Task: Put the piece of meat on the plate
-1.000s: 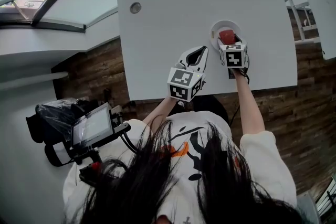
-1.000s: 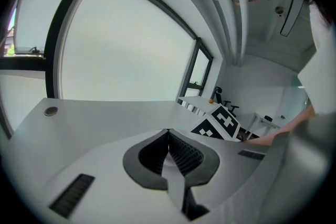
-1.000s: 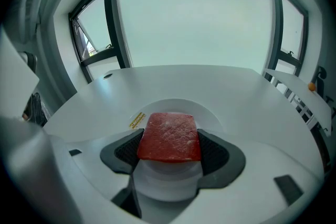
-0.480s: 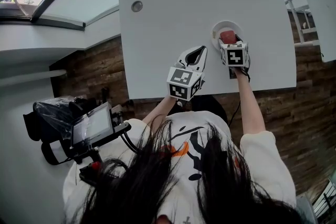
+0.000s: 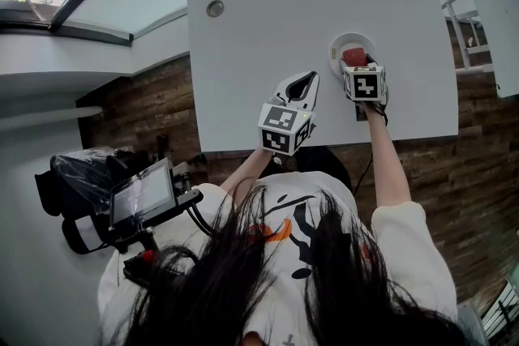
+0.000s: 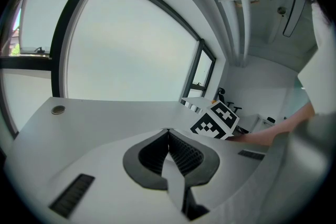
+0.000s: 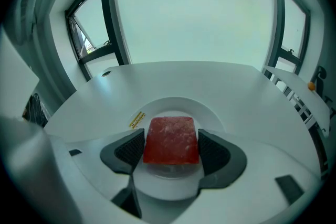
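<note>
Right gripper (image 7: pixel 170 136): jaws part open, pads pressed to the left and right sides of the piece of meat (image 7: pixel 170 144). The red slab sits over the middle of the white plate (image 7: pixel 207 113); can't tell whether its underside touches the plate or hangs just above.

Left gripper (image 6: pixel 168 134): jaws fully together, nothing between them. It sits over the table's near edge, left of the right gripper and apart from it.

Edges and room:
- Plate (image 5: pixel 336 49) is on the right half of the white table (image 5: pixel 268 20), closer to the near edge than the far one.
- Bare tabletop runs far and left of the plate. The only thing there is a round grommet (image 5: pixel 215 8) by the far-left corner.
- To the right there's a strip of bare table before the edge, then wood floor (image 5: pixel 486 142).
- A second white surface (image 5: pixel 491 4) is at the far right, separate from the table.

Labels:
- Small yellow sticker (image 7: pixel 136 119) on the plate's left rim; print too small to read.
- Black-and-white square markers on both grippers' cubes, no text.
</note>
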The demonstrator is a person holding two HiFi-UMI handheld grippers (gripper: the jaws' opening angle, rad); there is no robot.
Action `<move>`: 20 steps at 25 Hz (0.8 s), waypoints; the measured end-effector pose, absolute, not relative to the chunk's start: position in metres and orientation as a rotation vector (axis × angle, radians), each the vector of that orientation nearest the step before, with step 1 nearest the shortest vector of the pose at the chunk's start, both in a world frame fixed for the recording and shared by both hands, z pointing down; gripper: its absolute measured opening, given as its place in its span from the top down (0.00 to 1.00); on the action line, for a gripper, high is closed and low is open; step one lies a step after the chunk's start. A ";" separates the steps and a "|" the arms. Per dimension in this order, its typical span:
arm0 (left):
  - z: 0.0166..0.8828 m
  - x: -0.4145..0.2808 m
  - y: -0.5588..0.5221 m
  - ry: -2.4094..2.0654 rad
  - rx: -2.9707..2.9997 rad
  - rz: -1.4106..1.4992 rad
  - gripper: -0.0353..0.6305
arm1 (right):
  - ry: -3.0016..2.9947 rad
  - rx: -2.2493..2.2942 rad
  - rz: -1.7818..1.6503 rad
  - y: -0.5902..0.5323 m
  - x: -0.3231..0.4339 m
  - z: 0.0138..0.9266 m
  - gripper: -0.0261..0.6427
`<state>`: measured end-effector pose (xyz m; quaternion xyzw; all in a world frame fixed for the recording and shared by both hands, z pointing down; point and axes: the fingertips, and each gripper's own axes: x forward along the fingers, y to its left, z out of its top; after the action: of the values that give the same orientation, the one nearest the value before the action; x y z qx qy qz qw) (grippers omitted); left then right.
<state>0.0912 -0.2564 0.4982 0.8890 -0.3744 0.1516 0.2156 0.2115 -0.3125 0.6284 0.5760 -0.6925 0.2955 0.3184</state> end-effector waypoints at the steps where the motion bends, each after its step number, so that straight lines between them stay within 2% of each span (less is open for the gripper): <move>1: 0.499 0.091 -0.257 -1.040 2.463 0.421 0.94 | -1.818 1.516 0.784 -0.312 0.212 0.629 0.49; 20: 0.504 0.080 -0.260 -1.067 2.446 0.424 0.94 | -1.824 1.663 0.948 -0.314 0.225 0.618 0.49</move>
<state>0.0801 -0.2601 0.5043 0.8835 -0.3853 0.1533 0.2179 0.2245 -0.3135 0.6182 0.6096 -0.6686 0.3475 0.2461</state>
